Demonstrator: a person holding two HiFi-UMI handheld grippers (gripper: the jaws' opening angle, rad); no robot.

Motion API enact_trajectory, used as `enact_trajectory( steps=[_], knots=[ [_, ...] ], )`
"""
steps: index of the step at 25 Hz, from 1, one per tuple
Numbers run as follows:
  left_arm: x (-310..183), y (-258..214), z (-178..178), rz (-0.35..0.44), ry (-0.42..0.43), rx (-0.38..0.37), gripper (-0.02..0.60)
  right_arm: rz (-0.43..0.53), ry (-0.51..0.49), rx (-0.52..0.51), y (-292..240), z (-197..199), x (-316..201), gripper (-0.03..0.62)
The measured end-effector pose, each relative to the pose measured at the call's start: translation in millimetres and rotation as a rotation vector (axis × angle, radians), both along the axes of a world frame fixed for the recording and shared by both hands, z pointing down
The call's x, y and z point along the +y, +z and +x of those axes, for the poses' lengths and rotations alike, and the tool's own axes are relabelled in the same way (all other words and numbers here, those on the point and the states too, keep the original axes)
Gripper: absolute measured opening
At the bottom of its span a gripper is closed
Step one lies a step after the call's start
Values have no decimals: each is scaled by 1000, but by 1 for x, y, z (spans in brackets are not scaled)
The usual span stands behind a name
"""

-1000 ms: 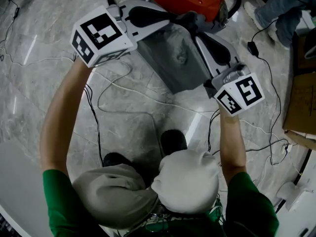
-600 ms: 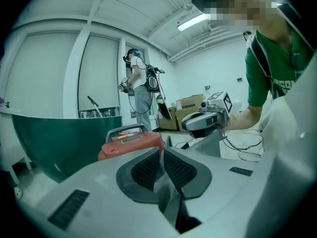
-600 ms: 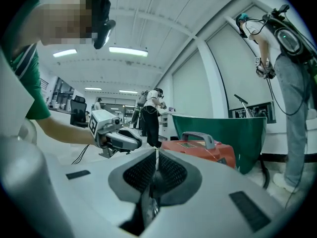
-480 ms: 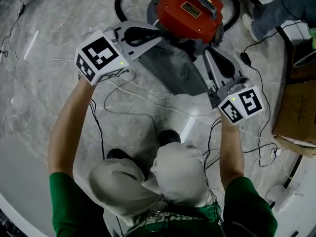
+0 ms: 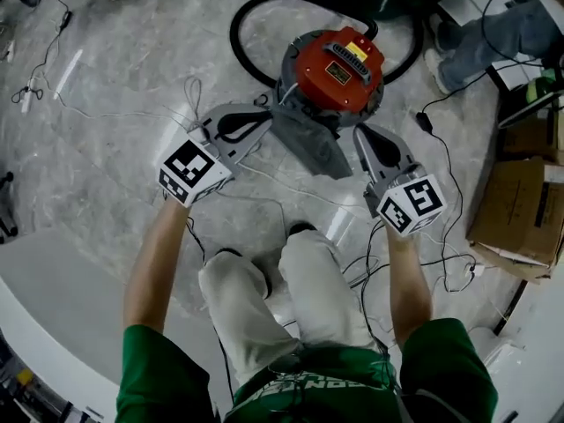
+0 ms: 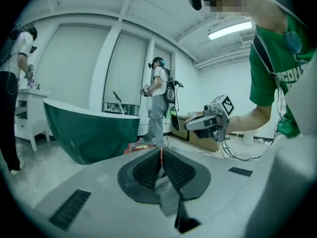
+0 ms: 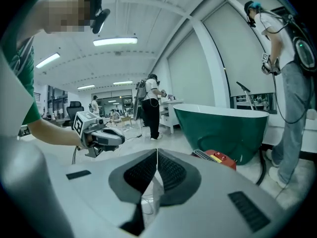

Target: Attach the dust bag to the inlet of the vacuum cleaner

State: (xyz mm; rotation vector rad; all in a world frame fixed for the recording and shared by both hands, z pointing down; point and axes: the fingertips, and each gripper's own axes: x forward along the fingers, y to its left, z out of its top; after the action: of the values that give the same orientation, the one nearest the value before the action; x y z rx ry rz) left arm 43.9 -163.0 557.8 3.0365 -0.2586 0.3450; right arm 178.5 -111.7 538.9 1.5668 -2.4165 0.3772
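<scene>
L gripper (image 5: 264, 120): jaws together, a fold of grey fabric pinched between the pads. R gripper (image 5: 359, 135): same, jaws shut on a pale fold. Both folds belong to the dust bag (image 5: 310, 139), which is slung between the two tips, L at one top corner, R at the other.

From the tips outward: the bag's upper edge runs across, gripper to gripper. Its body tapers back toward the person, so the long axis runs roughly away-to-near in the head view. The bag's opening can't be made out.

The vacuum cleaner (image 5: 339, 64) sits on the floor just beyond both tips, red top up, and the bag's far edge overlaps its near side. Both grippers look abt equally near it, and neither is clearly closer.

The inlet isn't visible and is prob. behind the bag. The next move prob. means carrying the held edge fwd to the canister's near face.
</scene>
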Motion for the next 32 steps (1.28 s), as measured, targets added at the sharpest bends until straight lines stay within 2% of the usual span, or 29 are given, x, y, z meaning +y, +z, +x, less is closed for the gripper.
enact_trajectory(
  steps=[6, 12, 18, 23, 32],
  knots=[
    [16, -108, -58, -49, -165, 34, 12, -69, -42, 3, -100, -42, 10, 9],
    [48, -229, -101, -184, -263, 103, 9, -134, -73, 15, -221, -86, 22, 9],
    [61, -342, -117, -238, -278, 137, 6, -130, -85, 1, -334, -126, 25, 9],
    [86, -412, -128, -265, -259, 153, 5, -113, -60, -16, -405, -149, 52, 9],
    [85, -474, -99, -246, -257, 165, 5, -66, -42, -33, -466, -121, 56, 9]
  ],
)
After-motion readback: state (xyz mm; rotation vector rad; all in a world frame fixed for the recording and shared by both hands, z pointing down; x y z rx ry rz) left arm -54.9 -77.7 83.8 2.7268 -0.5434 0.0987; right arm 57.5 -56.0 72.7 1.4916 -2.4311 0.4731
